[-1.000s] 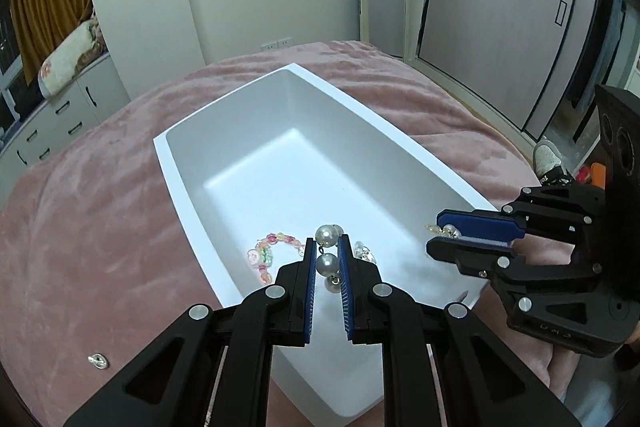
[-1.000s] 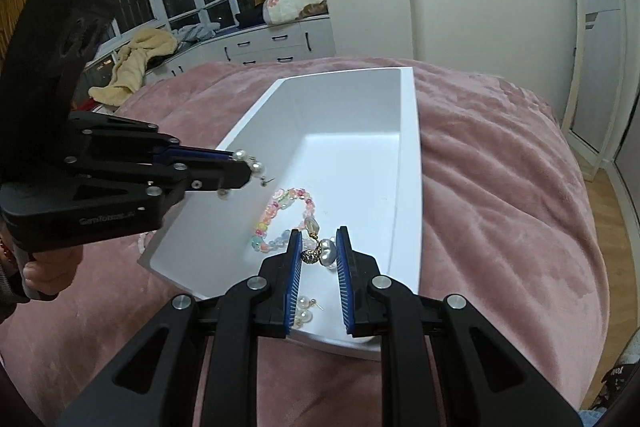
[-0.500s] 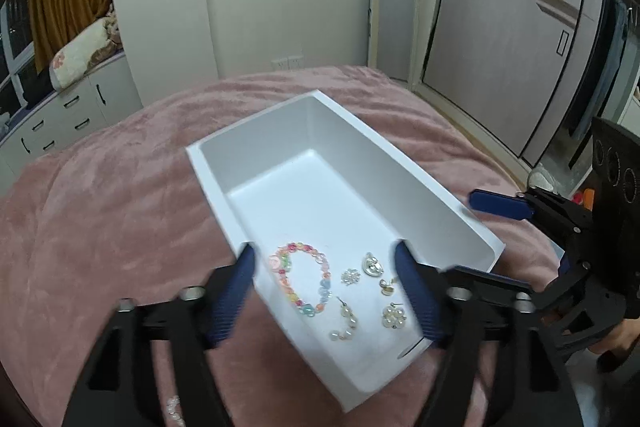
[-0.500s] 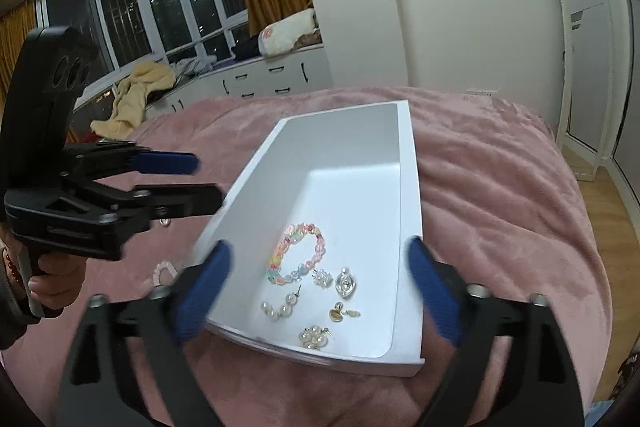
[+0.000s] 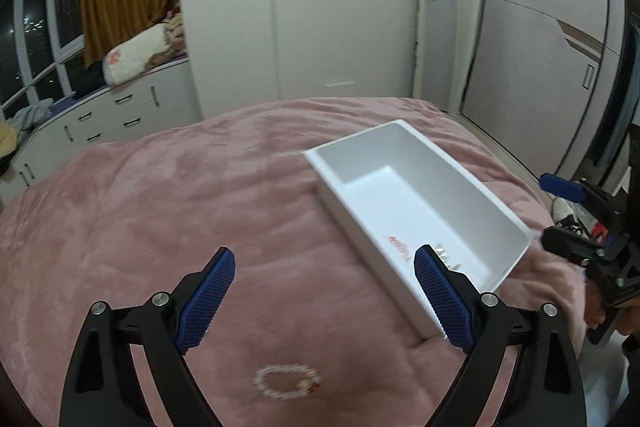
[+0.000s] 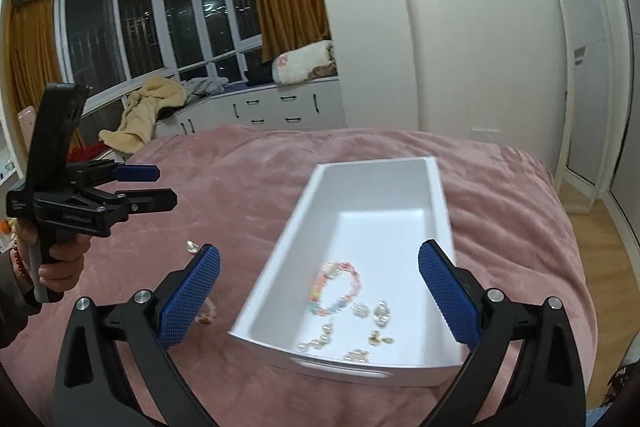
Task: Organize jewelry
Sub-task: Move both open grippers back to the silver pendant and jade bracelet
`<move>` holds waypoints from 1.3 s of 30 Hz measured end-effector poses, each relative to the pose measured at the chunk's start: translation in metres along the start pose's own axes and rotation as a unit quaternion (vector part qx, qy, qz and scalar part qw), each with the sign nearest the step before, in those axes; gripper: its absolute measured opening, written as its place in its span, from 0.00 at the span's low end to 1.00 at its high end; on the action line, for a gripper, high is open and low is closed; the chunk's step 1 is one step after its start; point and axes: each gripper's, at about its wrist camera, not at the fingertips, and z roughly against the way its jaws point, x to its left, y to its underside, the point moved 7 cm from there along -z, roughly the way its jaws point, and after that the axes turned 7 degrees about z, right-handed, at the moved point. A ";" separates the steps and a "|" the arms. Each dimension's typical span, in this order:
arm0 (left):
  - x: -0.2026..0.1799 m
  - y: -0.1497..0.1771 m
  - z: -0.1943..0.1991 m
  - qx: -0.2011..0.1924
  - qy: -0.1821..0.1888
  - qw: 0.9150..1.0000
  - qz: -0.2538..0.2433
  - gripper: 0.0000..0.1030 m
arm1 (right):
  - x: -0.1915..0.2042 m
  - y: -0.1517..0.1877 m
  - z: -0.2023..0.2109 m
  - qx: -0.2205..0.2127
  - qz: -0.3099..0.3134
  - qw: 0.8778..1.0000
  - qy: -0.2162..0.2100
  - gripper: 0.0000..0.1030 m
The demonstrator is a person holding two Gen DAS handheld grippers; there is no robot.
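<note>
Bracelet (image 6: 335,287) in tray (image 6: 280,259) — tray on bed (image 6: 240,167)

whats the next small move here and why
Probably lower the open left gripper onto the pale bracelet lying on the pink blanket just below its fingers. It is outside the white tray, where other jewelry already lies.

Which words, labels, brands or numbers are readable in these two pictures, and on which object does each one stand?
Raised lettering on the side of the left gripper, seen from the right wrist camera: blurred, unreadable.
Small white print on its body above that: too small to read.
White tray, pink bedspread, right gripper: no text.
</note>
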 end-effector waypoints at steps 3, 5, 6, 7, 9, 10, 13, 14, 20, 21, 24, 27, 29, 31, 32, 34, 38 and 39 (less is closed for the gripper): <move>0.025 0.003 0.017 -0.008 -0.011 1.000 0.009 0.90 | 0.020 -0.007 -0.003 -0.004 0.011 1.000 -0.011 0.96; 0.038 0.004 0.022 -0.011 -0.017 1.000 0.015 0.90 | 0.035 -0.011 -0.008 -0.005 0.020 1.000 -0.019 0.96; 0.046 0.006 0.026 -0.013 -0.024 0.999 0.017 0.90 | 0.044 -0.012 -0.011 -0.004 0.024 0.999 -0.026 0.96; 0.051 0.007 0.030 -0.014 -0.027 0.999 0.018 0.90 | 0.051 -0.012 -0.013 -0.004 0.027 0.999 -0.032 0.96; 0.061 0.010 0.035 -0.016 -0.029 0.999 0.022 0.90 | 0.066 -0.012 -0.018 -0.003 0.038 0.999 -0.038 0.96; 0.068 0.012 0.037 -0.018 -0.033 0.999 0.025 0.90 | 0.075 -0.012 -0.022 -0.001 0.045 0.998 -0.044 0.96; 0.083 0.018 0.039 -0.017 -0.040 0.999 0.031 0.90 | 0.096 -0.008 -0.033 0.005 0.057 0.997 -0.059 0.96; 0.088 0.020 0.040 -0.017 -0.042 0.998 0.033 0.90 | 0.101 -0.007 -0.037 0.005 0.060 0.996 -0.064 0.96; 0.113 0.037 0.036 -0.012 -0.053 0.997 0.047 0.90 | 0.133 0.010 -0.063 0.019 0.071 0.993 -0.096 0.95; 0.116 0.041 0.032 -0.009 -0.056 0.997 0.048 0.90 | 0.139 0.012 -0.066 0.022 0.072 0.992 -0.099 0.95; 0.125 0.052 0.018 0.003 -0.062 0.997 0.050 0.90 | 0.154 0.026 -0.079 0.037 0.081 0.990 -0.110 0.95; 0.132 0.062 0.001 0.018 -0.070 0.996 0.049 0.90 | 0.169 0.044 -0.092 0.052 0.098 0.987 -0.120 0.95; 0.137 0.069 -0.013 0.027 -0.072 0.996 0.054 0.90 | 0.175 0.054 -0.100 0.063 0.107 0.985 -0.122 0.95; 0.140 0.076 -0.024 0.034 -0.075 0.995 0.057 0.90 | 0.179 0.065 -0.108 0.074 0.107 0.983 -0.125 0.95; 0.142 0.079 -0.029 0.038 -0.076 0.995 0.058 0.90 | 0.180 0.070 -0.114 0.080 0.104 0.983 -0.128 0.95; 0.145 0.085 -0.039 0.046 -0.080 0.994 0.059 0.90 | 0.181 0.079 -0.121 0.087 0.097 0.982 -0.134 0.95; 0.151 0.093 -0.055 0.058 -0.084 0.993 0.060 0.90 | 0.182 0.095 -0.139 0.104 0.085 0.982 -0.136 0.95; 0.153 0.095 -0.059 0.061 -0.085 0.993 0.060 0.90 | 0.182 0.100 -0.143 0.107 0.083 0.982 -0.133 0.95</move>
